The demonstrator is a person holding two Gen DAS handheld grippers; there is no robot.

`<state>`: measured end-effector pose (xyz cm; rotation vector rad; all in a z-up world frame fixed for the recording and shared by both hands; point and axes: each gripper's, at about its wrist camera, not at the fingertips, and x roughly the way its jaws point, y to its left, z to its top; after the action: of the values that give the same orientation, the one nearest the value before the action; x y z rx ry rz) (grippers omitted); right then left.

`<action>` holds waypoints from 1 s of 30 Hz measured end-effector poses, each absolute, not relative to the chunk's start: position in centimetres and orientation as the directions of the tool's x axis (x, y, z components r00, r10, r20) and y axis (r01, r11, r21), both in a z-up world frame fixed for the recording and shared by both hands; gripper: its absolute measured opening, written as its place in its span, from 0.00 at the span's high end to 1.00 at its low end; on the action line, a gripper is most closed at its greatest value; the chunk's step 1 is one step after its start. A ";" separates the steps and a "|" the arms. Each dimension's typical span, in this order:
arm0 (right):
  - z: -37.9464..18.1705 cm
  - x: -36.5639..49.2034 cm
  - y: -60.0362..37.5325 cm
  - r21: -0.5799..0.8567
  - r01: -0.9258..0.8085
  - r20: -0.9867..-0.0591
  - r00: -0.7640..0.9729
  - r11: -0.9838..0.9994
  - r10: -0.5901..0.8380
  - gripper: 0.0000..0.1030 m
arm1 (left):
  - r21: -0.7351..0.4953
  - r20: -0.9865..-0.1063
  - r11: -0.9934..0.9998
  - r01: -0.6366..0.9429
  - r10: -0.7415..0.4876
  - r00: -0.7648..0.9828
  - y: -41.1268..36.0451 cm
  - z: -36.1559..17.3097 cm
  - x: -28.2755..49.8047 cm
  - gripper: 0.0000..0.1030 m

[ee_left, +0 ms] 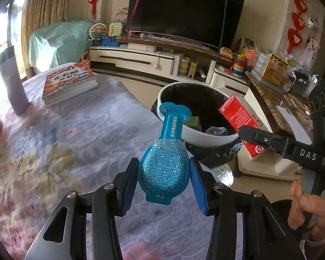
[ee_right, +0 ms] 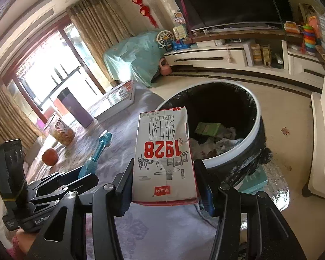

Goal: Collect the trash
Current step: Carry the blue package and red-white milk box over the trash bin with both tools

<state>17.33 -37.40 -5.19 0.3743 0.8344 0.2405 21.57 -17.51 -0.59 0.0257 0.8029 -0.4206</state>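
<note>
Two items are up and both are gripped: your left hand-held gripper (ee_left: 164,182) is clamped on the round belly of the teal plastic blister pack with a long neck (ee_left: 163,151), and your right hand-held gripper (ee_right: 163,183) is clamped on the flanks of the white-and-red paper milk carton (ee_right: 164,158). Landmark is the round black-lined trash bin with a white rim (ee_left: 208,136). The teal pack hangs short of the bin's near rim, its neck tip roughly over the rim edge. The carton sits just short of the near rim too, tip pointing at the opening.

Step in hand looks like carrying both to the drop. Push each item forward until its whole length is past the near rim before you let go; the teal pack is long and light, so I'd expect it to catch the rim or flutter back onto the floral-print cloth-covered counter (ee_left: 80,134) if you let go early. Release one at a time.

Room: the bin mouth is wide and only partly filled. The counter edge sits tight against the bin's left side, and a white cabinet (ee_right: 320,143) stands just right of the bin. Your two grippers are close, so keep them from crossing above the bin.
</note>
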 end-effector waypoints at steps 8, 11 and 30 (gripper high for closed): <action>-5.0 17.8 -38.8 0.408 -0.044 -0.676 0.657 0.912 0.334 0.49 | -0.127 -0.699 0.908 0.398 -0.367 0.614 -19.0 -0.2 22.3 0.56; -4.9 18.1 -39.3 0.407 -0.039 -0.674 0.662 0.912 0.329 0.49 | -0.125 -0.697 0.906 0.405 -0.371 0.613 -19.5 -0.1 22.6 0.56; -4.5 19.8 -40.9 0.400 -0.026 -0.668 0.676 0.916 0.311 0.49 | -0.109 -0.696 0.894 0.435 -0.381 0.609 -22.2 0.1 24.5 0.56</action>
<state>19.78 -40.93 -4.49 0.3772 0.8107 0.1948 24.46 -22.23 0.08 0.0736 0.7859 -0.4714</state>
